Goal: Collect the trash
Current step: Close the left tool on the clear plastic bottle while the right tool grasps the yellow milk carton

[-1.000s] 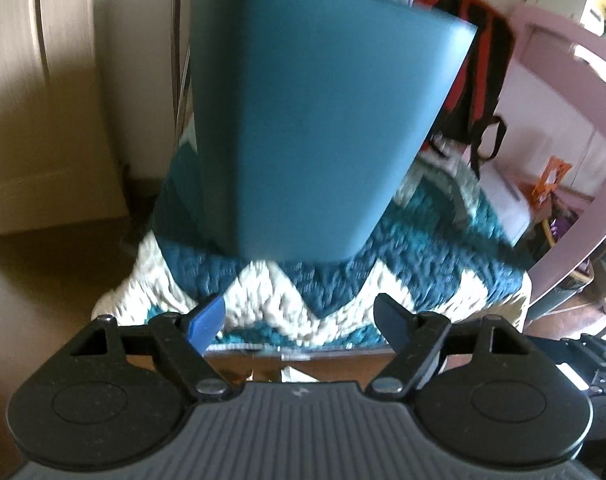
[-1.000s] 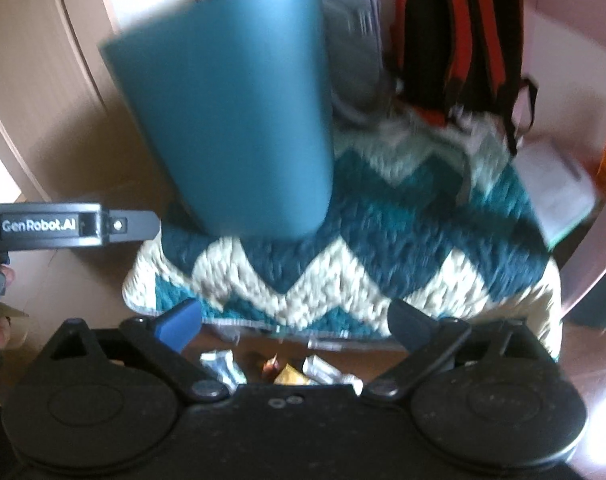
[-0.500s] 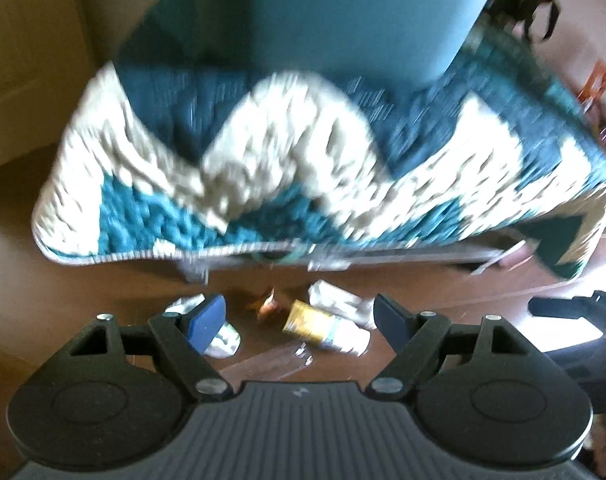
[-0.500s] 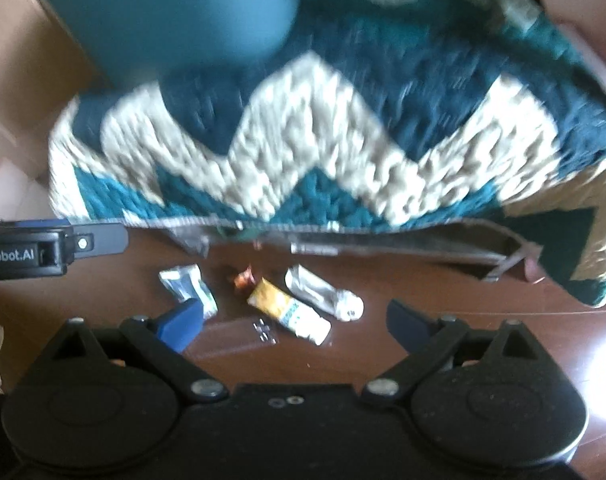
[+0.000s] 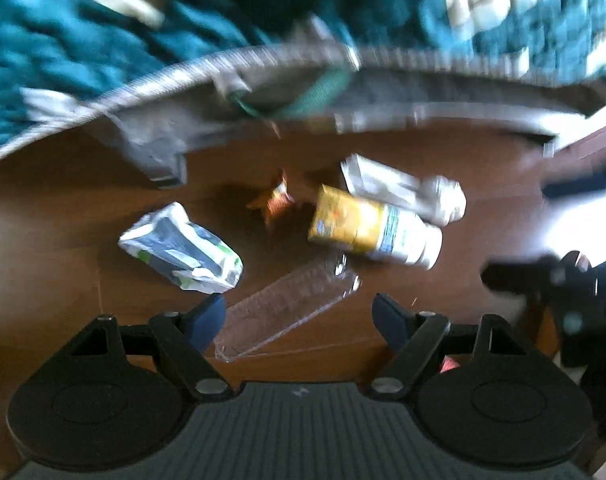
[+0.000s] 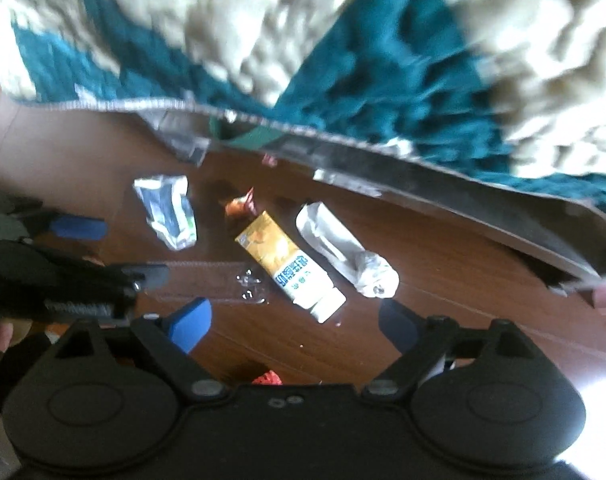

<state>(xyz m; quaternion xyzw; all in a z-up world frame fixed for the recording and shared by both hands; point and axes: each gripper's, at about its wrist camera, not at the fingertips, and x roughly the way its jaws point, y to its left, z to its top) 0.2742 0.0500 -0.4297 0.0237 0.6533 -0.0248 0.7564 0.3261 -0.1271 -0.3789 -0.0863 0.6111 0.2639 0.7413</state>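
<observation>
Trash lies on the brown wooden floor. A yellow and white tube (image 5: 373, 229) (image 6: 289, 264), a crumpled white tube (image 5: 403, 188) (image 6: 343, 246), a white, blue and green wrapper (image 5: 181, 250) (image 6: 167, 208), a small orange wrapper (image 5: 275, 200) (image 6: 241, 206) and a clear plastic packet (image 5: 287, 308) (image 6: 223, 282). My left gripper (image 5: 299, 316) is open and empty, just above the clear packet. My right gripper (image 6: 295, 322) is open and empty, near the yellow tube's cap end.
A teal and cream zigzag blanket (image 5: 83, 44) (image 6: 343, 40) hangs over a low edge behind the trash. The left gripper's body (image 6: 63, 284) sits at the left of the right wrist view; the right gripper's body (image 5: 551, 280) sits at the right of the left wrist view.
Both grippers have tilted down and come closer to the floor. The teal bin has left both views and the trash now fills the middle. Both stay open.
</observation>
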